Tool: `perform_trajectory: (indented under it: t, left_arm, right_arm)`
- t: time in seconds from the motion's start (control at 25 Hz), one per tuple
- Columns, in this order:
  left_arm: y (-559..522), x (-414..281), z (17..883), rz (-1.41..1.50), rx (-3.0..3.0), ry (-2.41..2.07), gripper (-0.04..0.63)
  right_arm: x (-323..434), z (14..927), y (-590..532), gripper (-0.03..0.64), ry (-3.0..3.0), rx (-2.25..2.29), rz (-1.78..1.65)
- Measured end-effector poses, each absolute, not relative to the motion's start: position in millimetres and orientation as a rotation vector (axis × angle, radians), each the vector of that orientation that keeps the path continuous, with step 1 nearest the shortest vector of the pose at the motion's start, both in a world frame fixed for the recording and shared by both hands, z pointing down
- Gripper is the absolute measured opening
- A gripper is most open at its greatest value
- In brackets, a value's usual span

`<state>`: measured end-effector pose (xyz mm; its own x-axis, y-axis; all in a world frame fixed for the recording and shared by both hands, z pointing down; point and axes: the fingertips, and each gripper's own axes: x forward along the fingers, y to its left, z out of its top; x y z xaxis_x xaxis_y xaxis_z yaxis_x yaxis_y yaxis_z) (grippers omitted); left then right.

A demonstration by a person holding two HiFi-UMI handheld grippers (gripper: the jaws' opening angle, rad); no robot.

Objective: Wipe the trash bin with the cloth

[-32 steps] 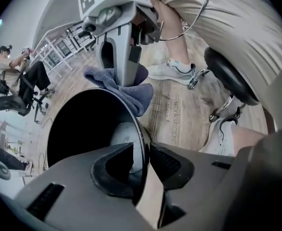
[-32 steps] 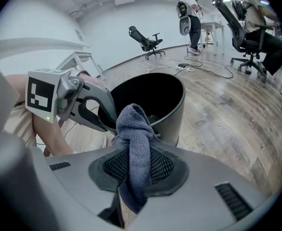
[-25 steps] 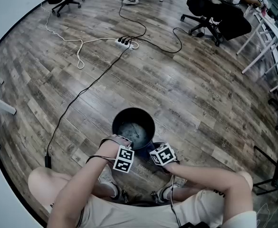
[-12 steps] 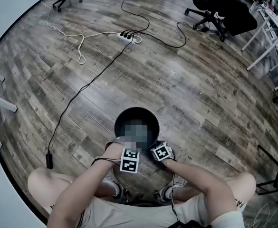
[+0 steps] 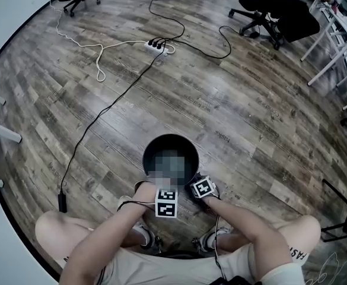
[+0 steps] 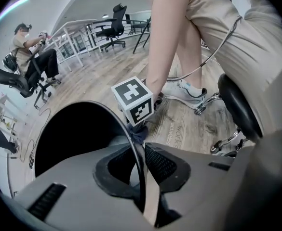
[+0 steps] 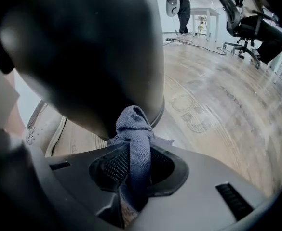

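Note:
The black round trash bin [image 5: 188,149] stands on the wood floor just in front of my knees. My left gripper [image 6: 140,163] is shut on its thin near rim [image 6: 131,138], one jaw inside and one outside the bin. My right gripper [image 7: 133,160] is shut on a bunched blue-grey cloth [image 7: 134,138], and the cloth's tip presses against the bin's dark outer wall [image 7: 92,57], low on its near right side. In the head view the left gripper [image 5: 161,189] and right gripper [image 5: 200,189] sit close together at the bin's near edge. The bin's inside is hidden by a mosaic patch.
A white power strip [image 5: 159,44] with black and white cables [image 5: 102,120] lies farther out on the floor. Office chairs [image 5: 259,8] and white table legs [image 5: 333,40] stand at the far right. My shoes [image 6: 181,89] and a stool base [image 6: 237,109] are right behind the grippers.
The right gripper has sunk down the bin's outer side with the cloth. The left gripper has slid a little to the right along the rim and rolled, still clamped on it.

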<state>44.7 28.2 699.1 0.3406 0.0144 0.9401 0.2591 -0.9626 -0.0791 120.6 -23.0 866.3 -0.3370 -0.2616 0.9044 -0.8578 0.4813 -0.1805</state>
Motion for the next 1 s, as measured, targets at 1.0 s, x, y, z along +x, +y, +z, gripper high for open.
perform_trajectory:
  t: [1.0]
  left_arm:
    - [23.9, 4.1, 702.4, -1.809, -2.113, -0.383, 0.042]
  right_arm:
    - [87.4, 682.0, -10.5, 0.083, -1.967, 0.776, 0.694]
